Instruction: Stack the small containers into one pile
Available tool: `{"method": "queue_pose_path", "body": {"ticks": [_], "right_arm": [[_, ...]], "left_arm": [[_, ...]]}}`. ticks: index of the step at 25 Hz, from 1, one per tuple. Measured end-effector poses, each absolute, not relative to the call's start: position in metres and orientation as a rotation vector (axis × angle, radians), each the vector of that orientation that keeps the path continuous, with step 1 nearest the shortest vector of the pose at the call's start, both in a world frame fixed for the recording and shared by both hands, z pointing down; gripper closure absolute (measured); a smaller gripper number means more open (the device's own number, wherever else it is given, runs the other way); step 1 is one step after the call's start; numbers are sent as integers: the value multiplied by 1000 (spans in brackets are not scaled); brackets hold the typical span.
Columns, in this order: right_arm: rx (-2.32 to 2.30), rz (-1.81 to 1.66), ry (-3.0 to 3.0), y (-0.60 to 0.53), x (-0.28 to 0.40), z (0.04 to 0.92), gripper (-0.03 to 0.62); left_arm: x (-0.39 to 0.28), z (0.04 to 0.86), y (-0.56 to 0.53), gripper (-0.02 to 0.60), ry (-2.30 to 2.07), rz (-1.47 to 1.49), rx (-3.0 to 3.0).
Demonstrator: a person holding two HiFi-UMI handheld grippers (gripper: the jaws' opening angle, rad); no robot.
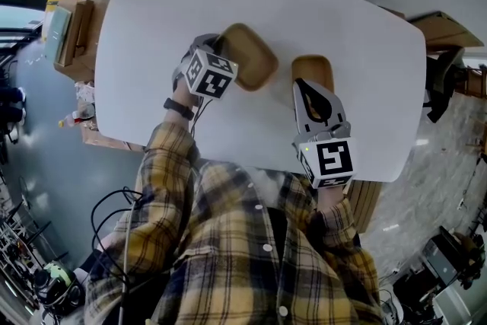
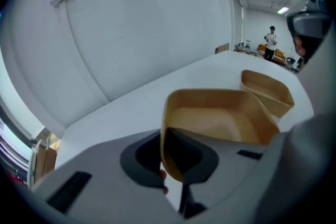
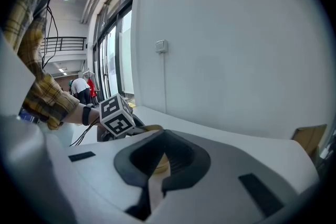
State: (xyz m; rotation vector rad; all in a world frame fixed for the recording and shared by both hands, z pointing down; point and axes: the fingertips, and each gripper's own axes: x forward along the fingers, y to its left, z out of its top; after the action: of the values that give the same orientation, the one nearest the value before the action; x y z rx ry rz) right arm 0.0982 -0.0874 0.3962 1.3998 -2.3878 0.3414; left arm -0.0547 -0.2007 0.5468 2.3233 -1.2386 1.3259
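Arms in yellow checked sleeves (image 1: 163,164) reach over the near edge of the white rounded table (image 1: 152,27). The left hand-held gripper (image 2: 168,152), tilted down, clamps the near wall of the larger tan paper container (image 1: 249,57) at mid-table. The right hand-held gripper (image 3: 156,165) is closed at the near rim of the smaller tan container (image 1: 313,68); a grip is unclear. A pale grey wall (image 2: 131,23) stands behind the far edge.

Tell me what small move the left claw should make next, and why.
Probably lift the left tan container slightly off the white table. The left claw is shut on its near wall, it rests on the tabletop, and the second container sits apart beside it, so it must clear the surface before stacking.
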Motion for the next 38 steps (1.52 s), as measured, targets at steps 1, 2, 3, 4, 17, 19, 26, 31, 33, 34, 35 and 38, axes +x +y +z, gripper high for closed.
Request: {"method": "queue_pose_path", "body": {"ticks": [1,2,3,4,17,19,26,31,33,34,35,38], "right_arm": [[1401,343,-2387,-88,97,397,580],[1401,345,-2388,-88,96,397,580],[1400,345,-2389,-87,95,397,580],[1398,346,-2391,-87,95,396,580],[1385,357,-2398,-82,94,397,580],[1385,355,-2393,-82,97,397,580],[1394,334,-2391,-79,102,392,580],[1390,323,-2394,-79,99,390,580],[1388,319,-2395,-79,99,389,580],[1388,317,-2395,-78,99,388,580],[1389,316,-2395,-78,100,388,580],[1396,311,-2395,-77,101,386,580]], "left_arm": [[-55,548,-201,554,-1238,1325,2325],[-56,549,-200,555,-1239,1326,2323],[-57,550,-200,555,-1242,1329,2320],[-57,550,-200,555,-1244,1331,2318],[-57,555,-201,555,-1279,1336,2323],[-53,554,-202,555,-1272,1307,2329],[-45,540,-203,548,-1247,1180,2345],[-51,539,-200,434,-1200,1132,2329],[-52,539,-198,417,-1194,1101,2315],[-52,538,-196,401,-1191,1081,2308],[-51,536,-194,385,-1185,1062,2302],[-51,531,-188,365,-1180,1015,2300]]}}
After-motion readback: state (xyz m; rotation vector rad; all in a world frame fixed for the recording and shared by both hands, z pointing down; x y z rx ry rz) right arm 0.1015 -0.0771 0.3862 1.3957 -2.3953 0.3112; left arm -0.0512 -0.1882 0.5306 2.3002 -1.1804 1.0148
